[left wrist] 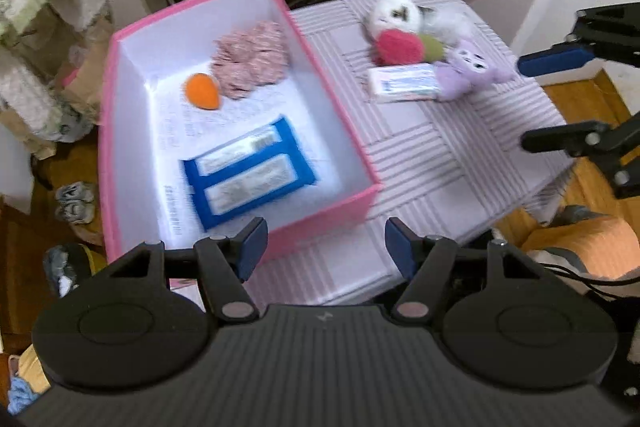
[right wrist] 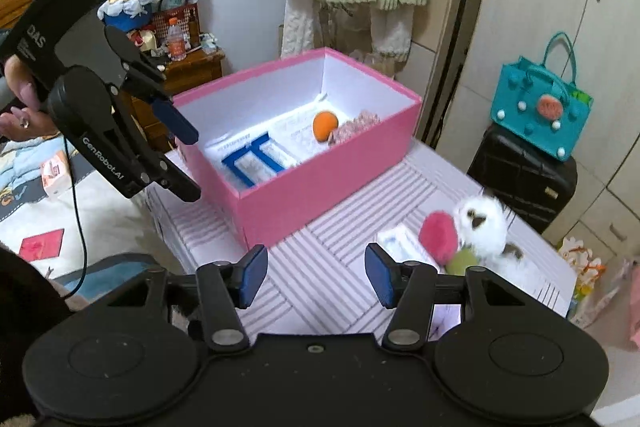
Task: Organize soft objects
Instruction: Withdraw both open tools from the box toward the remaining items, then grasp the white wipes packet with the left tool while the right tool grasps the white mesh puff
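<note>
1. Left gripper [left wrist: 324,247]: jaws spread wide, nothing between them, hovering just short of the near wall of the pink box [left wrist: 320,223]. Probably parked there because its load is already down, though that is only a guess.
2. Right gripper [right wrist: 316,275]: jaws likewise wide and empty, raised above the striped tabletop [right wrist: 320,267], aimed between the box and the loose pile. Looks ready to reach for the next piece.
3. Inside the box, ahead of the left gripper: a blue wipes packet [left wrist: 248,173] flat on the floor nearest the jaws, an orange egg-shaped sponge [left wrist: 203,91] farther in, a pink knitted bundle [left wrist: 250,61] touching it at the far end. Laid side by side, not stacked, leaving bare floor toward the right wall for more.
4. Still outside, ahead and right of the left gripper, just ahead and right of the right one: a white plush toy [right wrist: 482,223], a red puff [right wrist: 438,233] and a green ball [right wrist: 460,263] pressed against it, a pale tissue pack [left wrist: 404,81] lying flat, a lilac plush [left wrist: 466,69] touching that pack. Clustered tight, so picking one may drag a neighbour.
5. Look of the pile: fluffy, rounded, blurred at the edges; plush face dark-patched; all apparently light and squashy, likely to deform under the pads.
</note>
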### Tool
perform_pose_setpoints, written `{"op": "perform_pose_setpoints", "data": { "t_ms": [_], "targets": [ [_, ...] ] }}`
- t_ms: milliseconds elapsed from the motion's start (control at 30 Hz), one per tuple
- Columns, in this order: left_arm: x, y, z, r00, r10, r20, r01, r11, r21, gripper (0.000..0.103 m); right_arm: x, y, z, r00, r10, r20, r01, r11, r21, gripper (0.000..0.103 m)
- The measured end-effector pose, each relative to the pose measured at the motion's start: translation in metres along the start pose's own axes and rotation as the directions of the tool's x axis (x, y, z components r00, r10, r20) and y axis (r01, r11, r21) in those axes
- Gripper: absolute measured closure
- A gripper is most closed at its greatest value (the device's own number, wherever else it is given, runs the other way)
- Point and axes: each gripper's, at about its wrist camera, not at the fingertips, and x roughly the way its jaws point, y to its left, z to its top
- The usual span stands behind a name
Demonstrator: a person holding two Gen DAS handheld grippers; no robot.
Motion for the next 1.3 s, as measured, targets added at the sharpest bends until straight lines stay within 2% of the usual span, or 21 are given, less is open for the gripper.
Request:
{"op": "perform_pose_setpoints", "data": {
  "t_ms": [200,500,800,1000,1133,1300],
  "targets": [
    [0.016,-0.021,-0.001,0.999,-0.036,-0.008,0.036,0.999,0.02,0.039,0.003,-0.008,-0.029,1.0,0.019,-0.024,-0.018,0.998,0.052,0.044],
    [0.027,-0.045,0.009,0.984,-0.169,0.045,0.171,0.985,-0.034,0.039,0.01,-0.03,-0.062,0.999,0.03,-0.012,-0.028,0.99,0.139,0.043],
    [0.042,-0.071,0.028,0.974,-0.194,0.119,0.198,0.98,-0.024,0.039,0.016,-0.056,-0.075,0.998,0.036,0.043,-0.042,0.986,0.163,0.042],
    [0.068,-0.076,0.042,0.964,-0.185,0.192,0.202,0.977,-0.073,0.039,0.028,-0.082,-0.085,0.996,0.007,0.091,-0.028,0.974,0.223,0.042],
    [0.09,-0.074,0.051,0.959,-0.194,0.205,0.222,0.967,-0.126,0.039,0.032,-0.102,-0.092,0.992,-0.023,0.124,-0.01,0.966,0.259,0.042],
    [0.114,-0.081,0.059,0.966,-0.13,0.223,0.162,0.978,-0.132,0.038,0.042,-0.125,-0.095,0.988,-0.067,0.139,0.025,0.959,0.283,0.042]
  ]
}}
